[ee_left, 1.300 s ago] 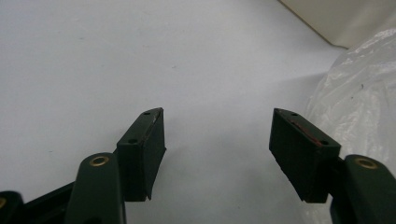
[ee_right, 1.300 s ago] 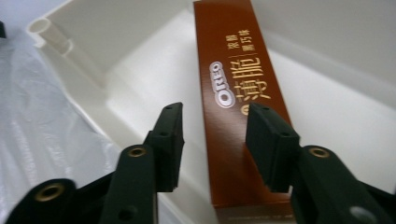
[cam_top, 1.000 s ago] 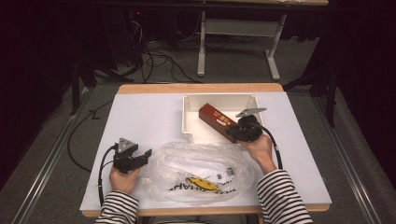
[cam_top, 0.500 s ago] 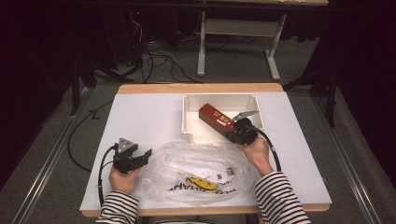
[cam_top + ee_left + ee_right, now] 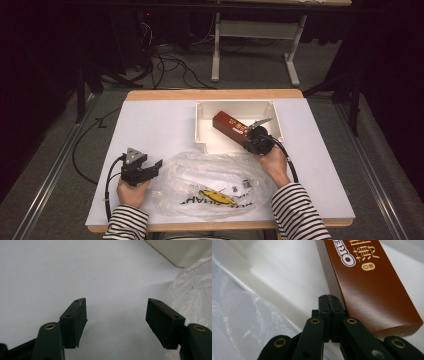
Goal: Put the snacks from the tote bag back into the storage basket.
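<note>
Oreo box [image 5: 372, 282]: lies just right of right gripper [image 5: 329, 298], jaws together, empty; long axis runs ahead. Left gripper [image 5: 116, 315]: jaws apart, well away.

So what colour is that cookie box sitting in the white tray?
The cookie box is reddish brown with white and gold lettering, clearest in the right gripper view.

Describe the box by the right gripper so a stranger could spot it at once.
Start at the white tray at the far middle of the table. Inside it, a long reddish-brown biscuit box lies slantwise, one end beside the shut right gripper. It is the one dark, printed thing among white tray and clear plastic bag.
</note>
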A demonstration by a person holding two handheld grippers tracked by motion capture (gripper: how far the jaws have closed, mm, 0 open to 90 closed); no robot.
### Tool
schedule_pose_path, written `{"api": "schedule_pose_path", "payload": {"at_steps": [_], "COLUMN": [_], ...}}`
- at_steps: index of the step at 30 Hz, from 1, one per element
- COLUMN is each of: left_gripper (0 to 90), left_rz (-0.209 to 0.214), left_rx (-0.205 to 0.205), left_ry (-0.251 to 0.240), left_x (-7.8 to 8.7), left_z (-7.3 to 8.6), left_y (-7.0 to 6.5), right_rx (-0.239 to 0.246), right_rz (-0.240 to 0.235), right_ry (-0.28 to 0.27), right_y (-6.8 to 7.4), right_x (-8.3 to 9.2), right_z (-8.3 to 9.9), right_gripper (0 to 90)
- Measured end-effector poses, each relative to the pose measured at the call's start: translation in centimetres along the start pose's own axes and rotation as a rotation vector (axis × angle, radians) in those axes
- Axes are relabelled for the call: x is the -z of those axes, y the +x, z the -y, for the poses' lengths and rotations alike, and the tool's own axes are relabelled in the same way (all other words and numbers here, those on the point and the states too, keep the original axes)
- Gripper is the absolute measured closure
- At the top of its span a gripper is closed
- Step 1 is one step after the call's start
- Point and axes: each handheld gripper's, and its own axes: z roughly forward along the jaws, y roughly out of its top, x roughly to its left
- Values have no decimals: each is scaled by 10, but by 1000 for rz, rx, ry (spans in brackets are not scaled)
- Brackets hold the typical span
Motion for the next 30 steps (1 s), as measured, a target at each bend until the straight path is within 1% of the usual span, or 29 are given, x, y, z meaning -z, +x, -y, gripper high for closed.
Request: {"api": "schedule_pose_path", "payload": {"at_steps": [2,5,6,7,9,13,17,21,24,30], "left_gripper": [336,336,336,335,336,335,335,334,333,330], "left_rz": [0,-1,0,-1,0,-2,-1,-2,-2,2], "left_rx": [0,0,0,0,0,0,1,1,1,0], "left_ry": [0,1,1,1,1,2,1,1,1,0], "left_x": [0,0,0,0,0,0,0,0,0,0], "left_z": [0,0,0,0,0,0,0,0,0,0], "left_y": [0,0,0,0,0,0,0,0,0,0], "right_rx": [-17,-44,-57,-58,-64,-99,-131,-185,-213,-239], "right_rz": [10,17,24,30,52,87,99,130,137,171], "right_ry": [6,-4,-11,-13,-11,0,0,-9,-8,-2], "right_y": [-2,-5,-6,-7,-8,-12,-15,-19,-23,-25], "right_x": [-1,-2,-2,-2,-3,-7,-11,-14,-16,-21], "right_z": [0,-2,-3,-4,-6,-9,-11,-14,-16,-25], "right_gripper": [900,900,900,900,900,900,900,900,900,900]}}
